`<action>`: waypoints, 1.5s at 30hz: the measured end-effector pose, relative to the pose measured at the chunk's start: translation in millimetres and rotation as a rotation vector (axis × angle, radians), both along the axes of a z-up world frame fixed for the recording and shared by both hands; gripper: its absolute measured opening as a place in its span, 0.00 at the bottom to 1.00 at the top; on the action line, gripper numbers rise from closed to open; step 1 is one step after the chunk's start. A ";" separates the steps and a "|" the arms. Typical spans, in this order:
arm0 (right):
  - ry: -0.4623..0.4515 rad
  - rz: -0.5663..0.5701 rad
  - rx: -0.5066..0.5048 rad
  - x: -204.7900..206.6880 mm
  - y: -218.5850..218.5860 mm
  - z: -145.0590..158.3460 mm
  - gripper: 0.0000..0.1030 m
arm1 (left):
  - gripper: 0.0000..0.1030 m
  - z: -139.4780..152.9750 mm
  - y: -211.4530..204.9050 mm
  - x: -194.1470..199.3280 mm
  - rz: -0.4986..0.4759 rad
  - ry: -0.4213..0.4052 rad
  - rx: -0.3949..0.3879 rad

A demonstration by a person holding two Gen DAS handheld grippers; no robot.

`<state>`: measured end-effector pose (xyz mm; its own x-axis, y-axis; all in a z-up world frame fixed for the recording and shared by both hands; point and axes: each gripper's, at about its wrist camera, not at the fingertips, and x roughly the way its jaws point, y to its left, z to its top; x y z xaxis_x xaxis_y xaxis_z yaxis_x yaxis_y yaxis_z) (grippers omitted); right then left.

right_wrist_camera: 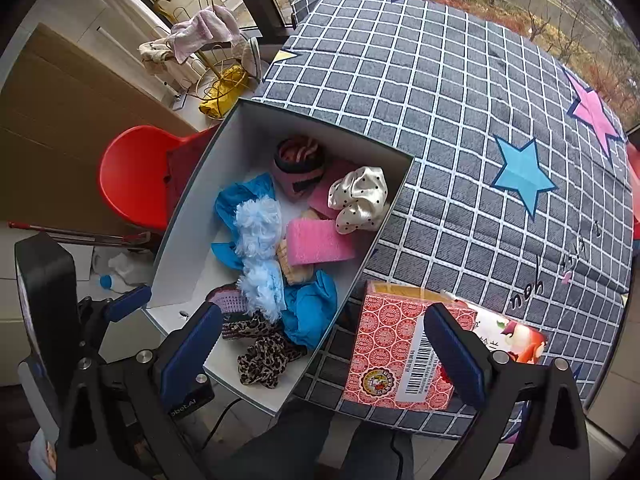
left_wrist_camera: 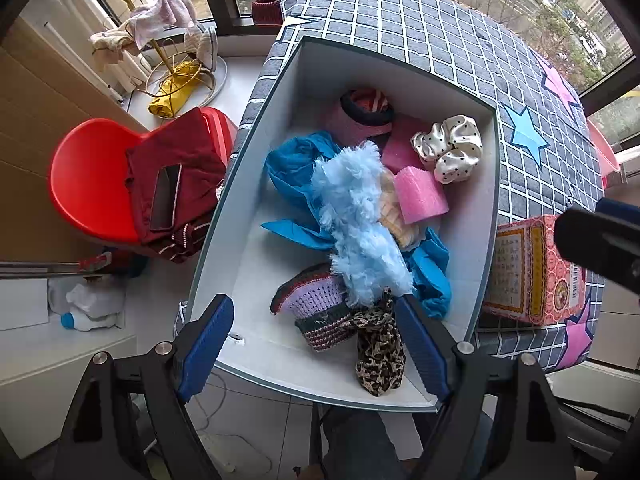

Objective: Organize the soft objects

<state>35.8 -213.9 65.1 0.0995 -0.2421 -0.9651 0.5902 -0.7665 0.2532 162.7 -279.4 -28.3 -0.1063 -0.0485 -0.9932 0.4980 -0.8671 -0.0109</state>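
Observation:
A white box (left_wrist_camera: 256, 160) on the checked tablecloth holds several soft things: a fluffy light-blue piece (left_wrist_camera: 360, 236) (right_wrist_camera: 260, 248), blue cloth (left_wrist_camera: 292, 168), a pink foam roll (left_wrist_camera: 420, 196) (right_wrist_camera: 316, 242), a white dotted scrunchie (left_wrist_camera: 450, 148) (right_wrist_camera: 360, 196), a leopard scrunchie (left_wrist_camera: 380, 352) (right_wrist_camera: 264, 356) and a purple crocheted piece (left_wrist_camera: 316, 304). My left gripper (left_wrist_camera: 316, 344) hangs open above the box's near end, holding nothing. My right gripper (right_wrist_camera: 324, 354) is open too, above the box's near right corner and a red carton.
The red patterned carton (right_wrist_camera: 392, 352) lies on the tablecloth (right_wrist_camera: 460, 120) right of the box. A red chair (left_wrist_camera: 88, 176) with a dark red garment and a phone (left_wrist_camera: 166, 196) stands left of the table. A gold rack with towels (left_wrist_camera: 160, 28) is by the window.

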 end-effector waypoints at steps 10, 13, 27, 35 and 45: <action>0.019 0.012 0.015 6.5 -0.7 4.4 0.99 | 0.83 2.2 0.9 1.1 -0.001 0.012 -0.003; 0.018 0.018 0.017 9.3 -1.9 3.7 0.99 | 0.83 2.3 0.2 2.4 0.000 0.012 -0.005; 0.014 0.044 0.020 21.7 -12.9 0.9 0.99 | 0.83 1.1 -7.8 13.9 0.023 0.010 -0.008; 0.014 0.049 0.021 23.9 -14.4 1.2 0.99 | 0.83 0.4 -8.9 15.9 0.025 0.007 -0.007; 0.005 0.048 0.015 26.0 -16.1 -0.3 0.99 | 0.83 -0.2 -10.1 16.9 0.025 0.004 -0.009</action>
